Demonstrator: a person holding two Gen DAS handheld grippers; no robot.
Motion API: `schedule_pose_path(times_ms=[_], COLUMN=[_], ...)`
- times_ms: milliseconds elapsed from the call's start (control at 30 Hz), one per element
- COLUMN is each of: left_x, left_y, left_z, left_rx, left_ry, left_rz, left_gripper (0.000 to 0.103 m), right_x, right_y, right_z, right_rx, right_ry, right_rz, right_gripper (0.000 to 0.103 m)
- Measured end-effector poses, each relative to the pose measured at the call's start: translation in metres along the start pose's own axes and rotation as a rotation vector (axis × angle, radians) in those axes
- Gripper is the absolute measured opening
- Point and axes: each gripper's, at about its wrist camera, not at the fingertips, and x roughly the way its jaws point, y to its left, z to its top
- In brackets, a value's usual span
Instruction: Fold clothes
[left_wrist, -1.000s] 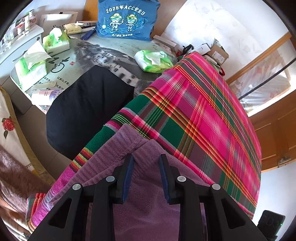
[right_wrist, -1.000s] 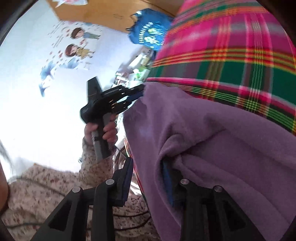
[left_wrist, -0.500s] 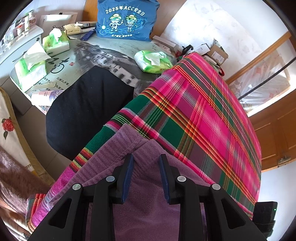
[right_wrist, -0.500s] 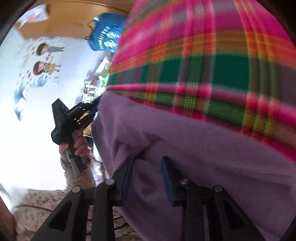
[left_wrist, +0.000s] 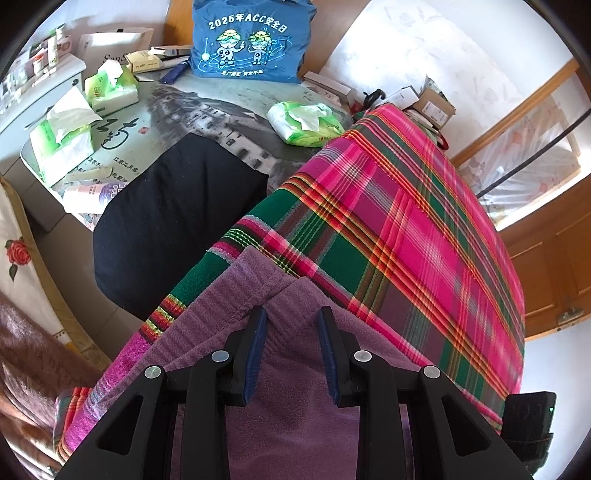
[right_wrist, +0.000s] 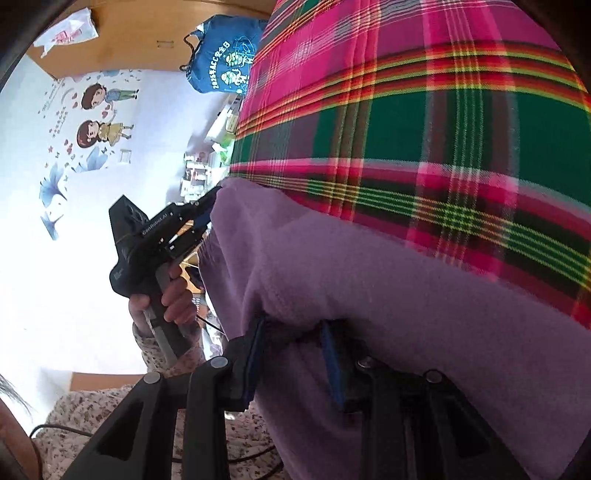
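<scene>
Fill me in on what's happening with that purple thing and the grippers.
A person is folding a purple fleece garment over a pink and green plaid cloth, with a gripper in each hand. The left gripper has the garment's hemmed edge bunched between its jaws. The right gripper has a thick fold of the same garment between its jaws, off to the side. A black garment lies on the table beyond.

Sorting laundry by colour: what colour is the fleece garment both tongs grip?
Purple fleece garment; the left wrist view shows it best.
</scene>
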Motion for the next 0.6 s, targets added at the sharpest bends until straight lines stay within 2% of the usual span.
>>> schedule_pose_path(times_ms=[167, 367, 600], left_x=[0.0, -0.001, -0.001], left_y=[0.0, 0.001, 0.0], left_z=[0.0, 0.0, -0.001], left_rx=[0.007, 0.009, 0.017], left_ry=[-0.001, -0.003, -0.007], left_rz=[0.002, -0.003, -0.002], left_gripper=[0.029, 0.029, 0.029], right_x=[-0.006, -0.019, -0.036], right_y=[-0.008, -0.005, -0.019], right_z=[0.003, 0.007, 0.009], right_rx=[0.036, 0.004, 0.052], right_ry=[-0.081, -0.156, -0.266], right_rz=[0.111, 0.117, 0.144], right_gripper=[0.036, 0.039, 0.039])
